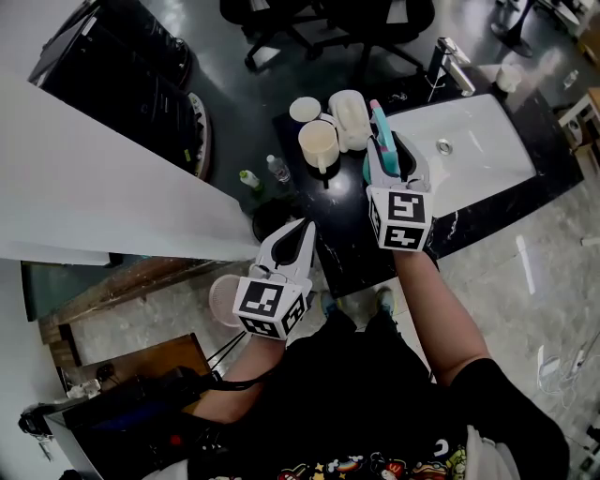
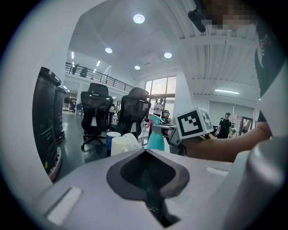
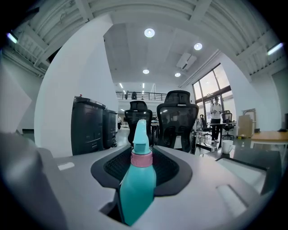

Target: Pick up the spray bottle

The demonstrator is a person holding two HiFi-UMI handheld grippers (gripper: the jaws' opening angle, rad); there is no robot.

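Note:
The teal spray bottle (image 1: 383,142) with a pink collar sits upright between the jaws of my right gripper (image 1: 396,152), which is shut on its body over the black counter (image 1: 361,248). In the right gripper view the bottle (image 3: 137,182) fills the gap of that gripper (image 3: 143,170), nozzle pointing up. My left gripper (image 1: 303,231) hangs lower left, off the counter's edge, shut with nothing in it. In the left gripper view the closed jaws (image 2: 147,182) face the bottle (image 2: 155,139) and the right gripper's marker cube (image 2: 194,123).
A cream pitcher (image 1: 319,143), a white jug (image 1: 349,117) and a white-lidded tub (image 1: 305,110) stand just left of the bottle. A white sink (image 1: 473,141) with a faucet (image 1: 450,62) lies to the right. Two small bottles (image 1: 277,169) stand below the counter. Office chairs (image 1: 323,19) are behind.

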